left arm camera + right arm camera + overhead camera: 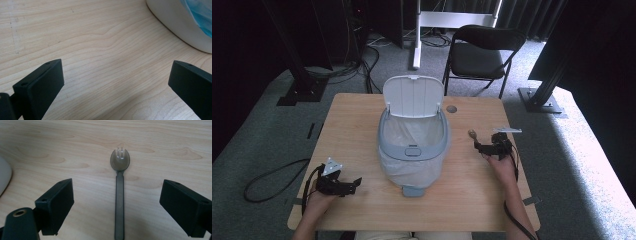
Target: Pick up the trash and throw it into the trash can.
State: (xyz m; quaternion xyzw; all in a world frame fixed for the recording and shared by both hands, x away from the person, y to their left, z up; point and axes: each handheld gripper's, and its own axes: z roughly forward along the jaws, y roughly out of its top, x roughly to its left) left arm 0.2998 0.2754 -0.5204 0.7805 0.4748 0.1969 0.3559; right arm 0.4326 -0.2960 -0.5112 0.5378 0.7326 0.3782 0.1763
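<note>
A grey spork [119,192] lies flat on the wooden table [357,130], its bowl pointing away from me and its handle running down between my right jaws. My right gripper [116,202] stands open, a jaw on either side of the handle without touching it. From above, that right gripper [477,145] sits right of the bin, with the spork's bowl [472,133] just beyond it. A grey pedal bin [413,142] with its white lid up [413,95] and a clear liner stands mid-table. My left gripper [357,182] is open at the near left, over bare wood [100,62].
The bin's white wall [175,22] fills the top right corner of the left gripper view. A round grommet hole [452,108] sits in the table behind the bin. A black folding chair [479,55] stands beyond the far edge. Cables lie on the grey carpet at left.
</note>
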